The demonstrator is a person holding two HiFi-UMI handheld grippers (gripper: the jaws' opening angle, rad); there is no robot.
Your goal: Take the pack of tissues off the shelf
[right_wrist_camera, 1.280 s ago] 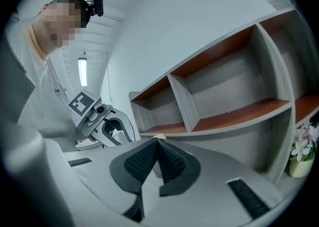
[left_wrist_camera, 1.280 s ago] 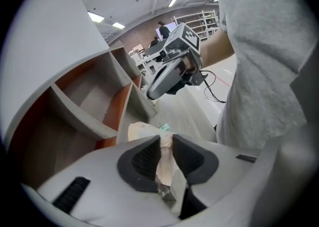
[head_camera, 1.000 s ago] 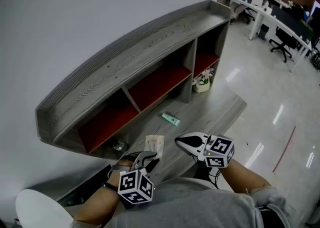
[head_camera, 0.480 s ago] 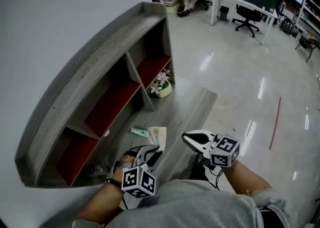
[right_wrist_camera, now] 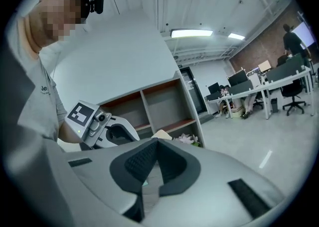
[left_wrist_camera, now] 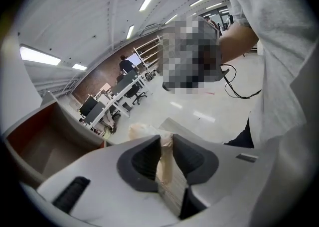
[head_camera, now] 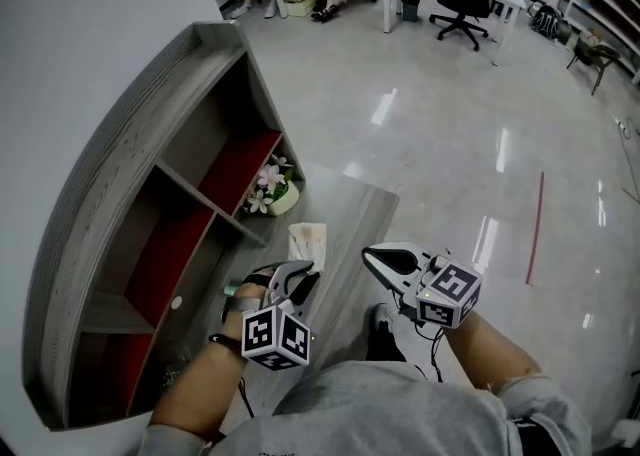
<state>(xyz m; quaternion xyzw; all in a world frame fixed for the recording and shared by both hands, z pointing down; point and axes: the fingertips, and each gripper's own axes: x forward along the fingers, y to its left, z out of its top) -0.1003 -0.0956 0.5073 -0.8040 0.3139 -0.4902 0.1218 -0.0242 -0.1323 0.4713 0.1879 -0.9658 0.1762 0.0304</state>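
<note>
Flowers (head_camera: 268, 189) at the shelf's (head_camera: 120, 174) end bay — perhaps just outside. Left tongs (head_camera: 302, 270) clench the pack (head_camera: 308, 242), now past the tube (head_camera: 230, 290), nearer them; right tongs (head_camera: 374, 258) closed, empty.

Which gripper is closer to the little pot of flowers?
Left. The left gripper, holding the pack of tissues, is just below the flower pot in the head view; the right gripper sits farther, lower right.
</note>
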